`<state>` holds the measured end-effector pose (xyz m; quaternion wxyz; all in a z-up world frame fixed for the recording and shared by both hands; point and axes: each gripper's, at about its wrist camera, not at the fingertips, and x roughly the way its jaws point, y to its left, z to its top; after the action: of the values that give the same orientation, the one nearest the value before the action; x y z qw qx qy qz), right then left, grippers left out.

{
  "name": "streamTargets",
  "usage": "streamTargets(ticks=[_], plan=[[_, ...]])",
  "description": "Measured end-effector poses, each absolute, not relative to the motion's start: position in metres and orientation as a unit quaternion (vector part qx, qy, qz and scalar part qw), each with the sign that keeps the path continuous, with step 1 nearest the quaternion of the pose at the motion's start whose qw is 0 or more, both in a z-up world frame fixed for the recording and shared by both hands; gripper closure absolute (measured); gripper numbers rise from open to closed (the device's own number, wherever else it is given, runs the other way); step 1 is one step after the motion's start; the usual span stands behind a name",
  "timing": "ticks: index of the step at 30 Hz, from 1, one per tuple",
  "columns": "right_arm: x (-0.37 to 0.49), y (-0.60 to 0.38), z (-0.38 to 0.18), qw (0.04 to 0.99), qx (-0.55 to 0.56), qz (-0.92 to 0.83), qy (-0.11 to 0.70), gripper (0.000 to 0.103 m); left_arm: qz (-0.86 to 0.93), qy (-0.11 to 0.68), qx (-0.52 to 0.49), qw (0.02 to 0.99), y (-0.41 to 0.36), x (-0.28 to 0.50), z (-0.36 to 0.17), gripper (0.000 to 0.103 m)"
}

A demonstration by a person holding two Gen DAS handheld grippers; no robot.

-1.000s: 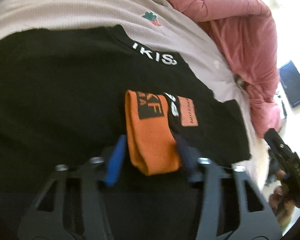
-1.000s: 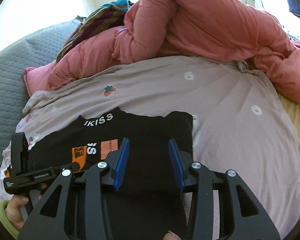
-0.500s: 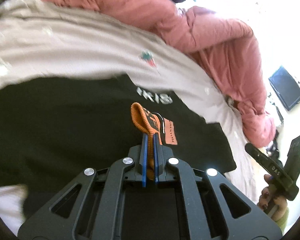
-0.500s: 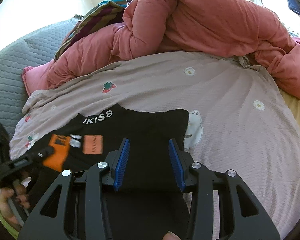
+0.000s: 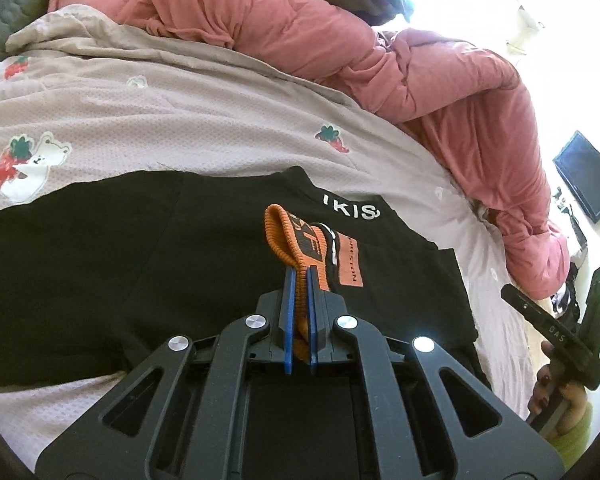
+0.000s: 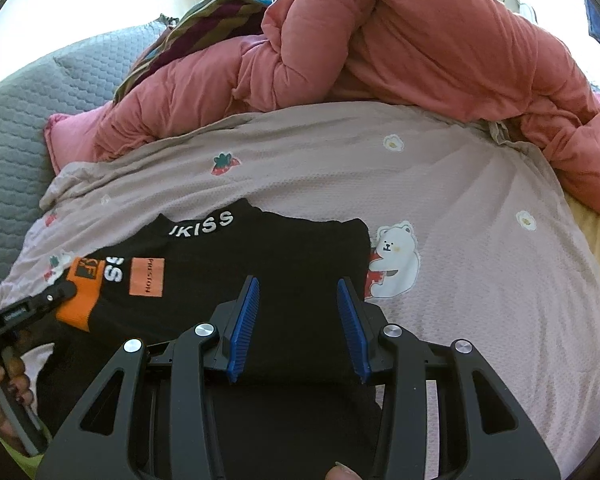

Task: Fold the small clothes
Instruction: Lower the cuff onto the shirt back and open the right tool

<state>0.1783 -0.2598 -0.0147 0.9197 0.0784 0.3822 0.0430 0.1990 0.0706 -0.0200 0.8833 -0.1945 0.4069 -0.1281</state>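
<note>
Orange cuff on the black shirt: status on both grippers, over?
Left gripper shut on orange cuff. Right gripper open, empty, over black shirt. Shirt flat on bedsheet. Nothing in the way.

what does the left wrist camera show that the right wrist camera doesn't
Only the left wrist view shows the left gripper from behind, its blue fingers shut on the orange ribbed cuff, and a dark wall screen. Only the right wrist view shows the right gripper open above the black printed garment, plus the grey quilted headboard. Both share the garment, the pink bedsheet and the salmon duvet.
</note>
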Motion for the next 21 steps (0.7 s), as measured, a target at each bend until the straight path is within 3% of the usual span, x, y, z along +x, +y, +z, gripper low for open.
streamTargets(ticks=[15, 21], plan=[[0.183, -0.254, -0.026, 0.917, 0.065, 0.039, 0.392, 0.064, -0.06, 0.382, -0.179, 0.905, 0.107, 0.192, -0.006, 0.101], [0.185, -0.241, -0.033, 0.915, 0.049, 0.05, 0.397, 0.064, -0.084, 0.403, -0.145, 0.9, 0.082, 0.194, -0.015, 0.101]])
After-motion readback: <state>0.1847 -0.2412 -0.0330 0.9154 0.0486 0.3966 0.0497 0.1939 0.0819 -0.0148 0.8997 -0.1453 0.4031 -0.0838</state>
